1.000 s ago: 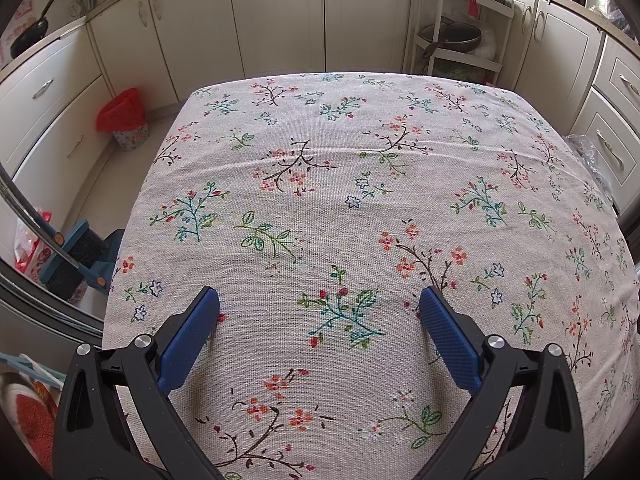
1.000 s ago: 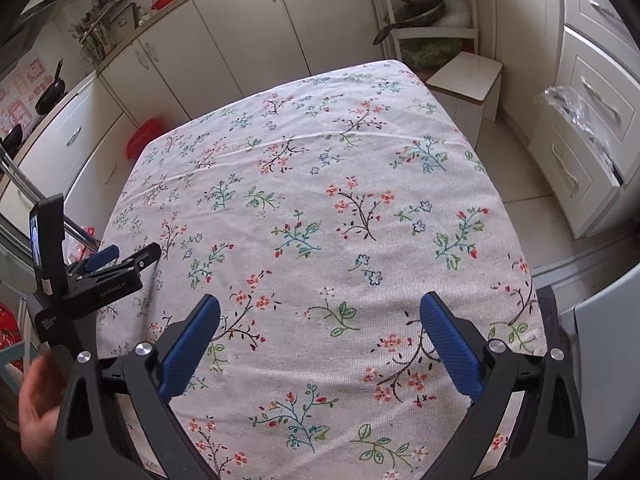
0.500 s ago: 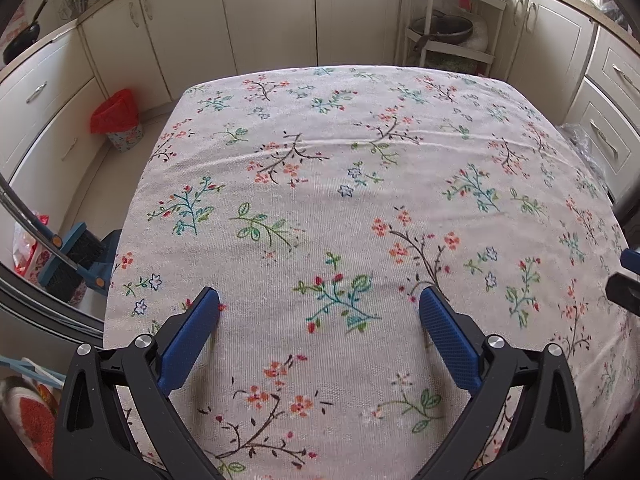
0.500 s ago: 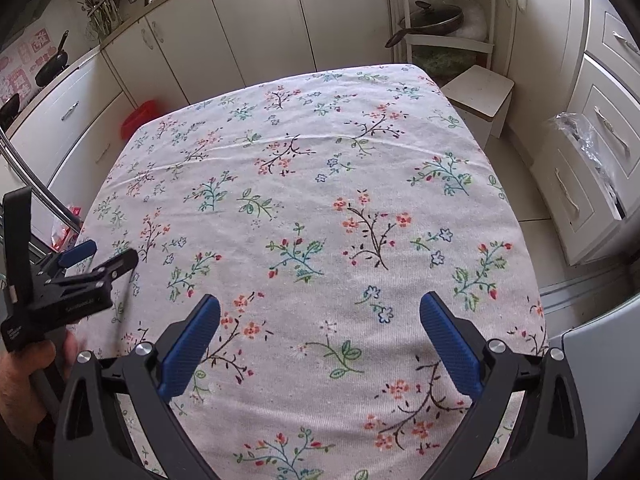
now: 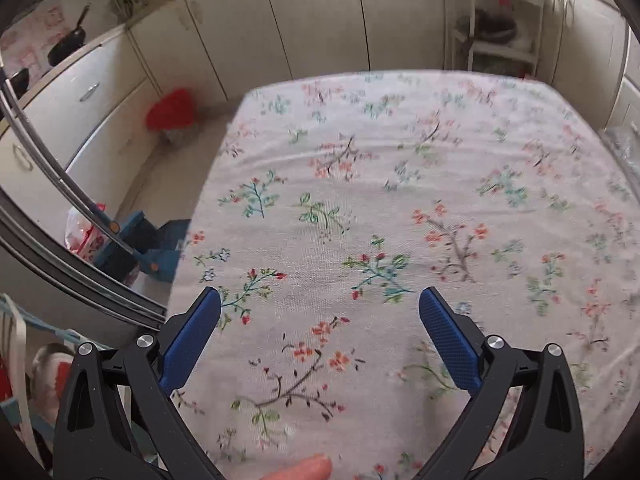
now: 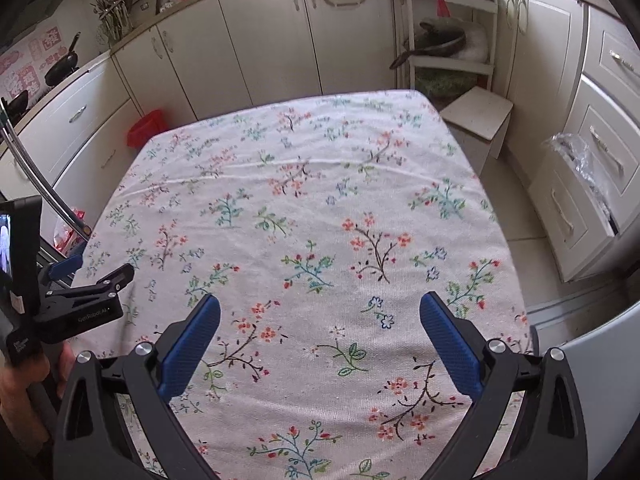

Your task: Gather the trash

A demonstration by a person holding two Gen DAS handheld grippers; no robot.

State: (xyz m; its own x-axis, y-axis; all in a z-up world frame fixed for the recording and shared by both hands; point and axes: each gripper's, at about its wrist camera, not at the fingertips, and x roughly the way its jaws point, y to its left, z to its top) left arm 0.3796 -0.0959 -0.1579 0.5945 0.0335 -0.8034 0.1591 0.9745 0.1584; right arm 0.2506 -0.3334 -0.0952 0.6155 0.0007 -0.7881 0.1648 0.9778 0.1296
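Left gripper [image 5: 319,300] shifted left; two grippers agape.

I see blue pads [image 6: 190,344] on black gripper frames, both units. Ahead: tablecloth [image 6: 304,208], off-white, printed with red, teal and green floral sprigs. Far left on the floor: red bin [image 6: 146,132]. Cream cabinets [image 6: 256,36] behind.

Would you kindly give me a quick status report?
Left gripper and right gripper open, empty. No trash visible on floral tablecloth. Red bin on floor beyond.
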